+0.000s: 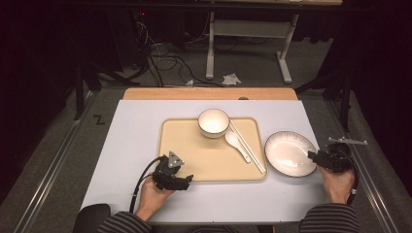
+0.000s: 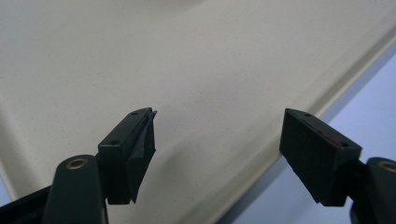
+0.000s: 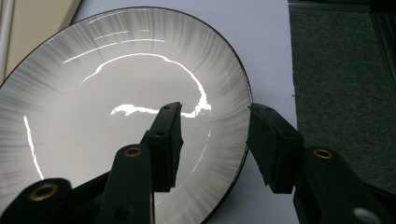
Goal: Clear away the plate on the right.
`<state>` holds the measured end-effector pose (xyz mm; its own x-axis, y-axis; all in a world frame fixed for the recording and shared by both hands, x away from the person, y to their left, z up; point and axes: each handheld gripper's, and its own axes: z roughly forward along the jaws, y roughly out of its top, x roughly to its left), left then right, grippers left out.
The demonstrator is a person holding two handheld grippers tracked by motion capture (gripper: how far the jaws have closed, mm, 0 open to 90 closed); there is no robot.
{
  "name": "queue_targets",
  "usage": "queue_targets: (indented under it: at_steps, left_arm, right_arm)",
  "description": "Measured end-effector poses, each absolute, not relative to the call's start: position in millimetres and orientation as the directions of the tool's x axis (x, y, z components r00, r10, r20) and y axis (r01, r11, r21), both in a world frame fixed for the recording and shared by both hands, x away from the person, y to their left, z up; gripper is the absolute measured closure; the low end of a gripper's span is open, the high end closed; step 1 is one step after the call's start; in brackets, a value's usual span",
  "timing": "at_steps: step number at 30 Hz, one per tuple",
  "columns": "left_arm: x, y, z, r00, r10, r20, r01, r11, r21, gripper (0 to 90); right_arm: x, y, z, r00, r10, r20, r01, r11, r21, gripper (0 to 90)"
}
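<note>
A white plate with grey streaks and a dark rim (image 1: 289,153) lies on the table to the right of a beige tray (image 1: 204,155). My right gripper (image 1: 312,156) is at the plate's right edge. In the right gripper view its jaws (image 3: 213,109) straddle the plate (image 3: 116,84) rim, one over the inside and one outside, with gaps showing, so it is open. My left gripper (image 1: 187,179) rests at the tray's near left corner. It is open (image 2: 218,116) over the bare tray (image 2: 140,56) with nothing between the jaws.
On the tray stand a white bowl (image 1: 213,121), a white spoon (image 1: 236,143) and a pair of chopsticks (image 1: 250,148) along its right side. The table's right edge and grey carpet (image 3: 345,70) lie just beyond the plate.
</note>
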<state>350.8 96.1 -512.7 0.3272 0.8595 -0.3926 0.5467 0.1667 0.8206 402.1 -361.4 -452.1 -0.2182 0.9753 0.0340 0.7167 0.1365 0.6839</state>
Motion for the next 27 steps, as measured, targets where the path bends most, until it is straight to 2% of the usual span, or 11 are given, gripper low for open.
queue_targets:
  at_steps: [10, 20, 27]
  left_arm:
    - [351.0, 94.0, -515.3, 0.335, 0.866, -0.372, 0.545, 0.144, 0.826, 26.7]
    - [349.6, 93.5, -514.9, 0.336, 0.866, -0.371, 0.539, 0.146, 0.829, 26.8]
    - [351.8, 94.5, -514.5, 0.330, 0.870, -0.367, 0.529, 0.151, 0.835, 26.8]
  right_arm:
    - [407.3, -373.8, -460.5, -0.168, 0.985, 0.028, 0.741, 0.107, 0.662, 57.5]
    - [411.0, -385.7, -466.4, -0.134, 0.989, 0.071, 0.758, 0.056, 0.650, 57.3]
    - [418.4, -385.8, -473.0, -0.163, 0.982, 0.094, 0.791, 0.073, 0.608, 57.7]
